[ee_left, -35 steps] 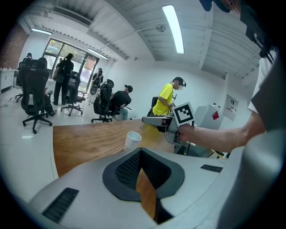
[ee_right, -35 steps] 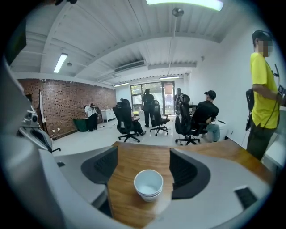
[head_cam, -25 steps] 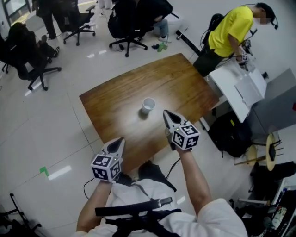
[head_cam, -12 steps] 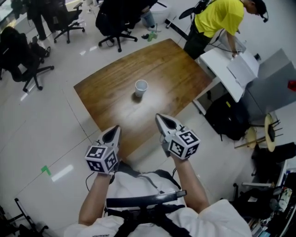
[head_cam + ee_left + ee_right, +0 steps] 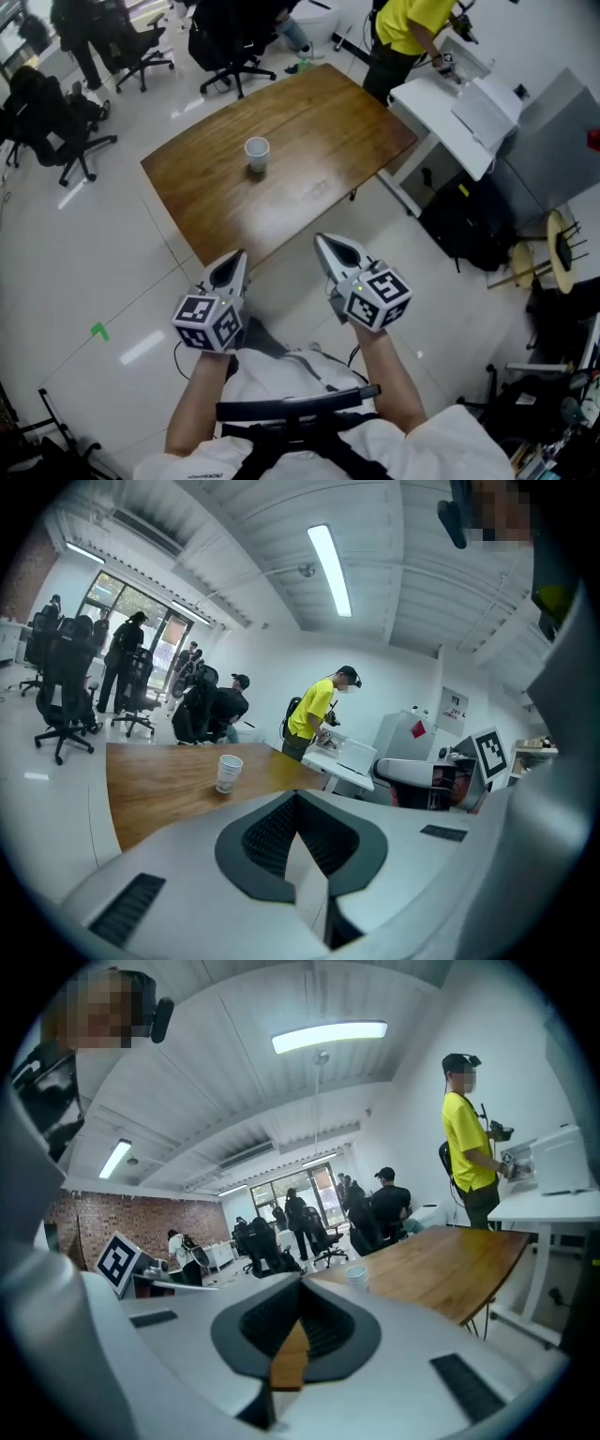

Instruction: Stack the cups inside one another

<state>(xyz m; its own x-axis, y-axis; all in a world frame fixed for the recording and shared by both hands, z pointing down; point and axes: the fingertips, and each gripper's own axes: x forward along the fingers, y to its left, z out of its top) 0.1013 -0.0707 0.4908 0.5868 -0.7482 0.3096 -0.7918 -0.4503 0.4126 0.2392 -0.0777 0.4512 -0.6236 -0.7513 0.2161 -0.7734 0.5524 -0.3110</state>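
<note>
A white paper cup stands alone on the wooden table; whether it is one cup or a nested stack I cannot tell. It also shows small in the left gripper view and the right gripper view. Both grippers are held off the table's near edge, over the floor and close to the person's body. My left gripper is shut, its jaws meeting in a point with nothing between them. My right gripper is shut and empty as well.
A white desk stands right of the table, with a person in a yellow shirt at it. Black office chairs stand beyond the table's far side. A dark bag lies on the floor at right.
Both grippers have drawn back from over the table's near edge toward the person's body. The table and cup now lie farther off and higher in the head view.
</note>
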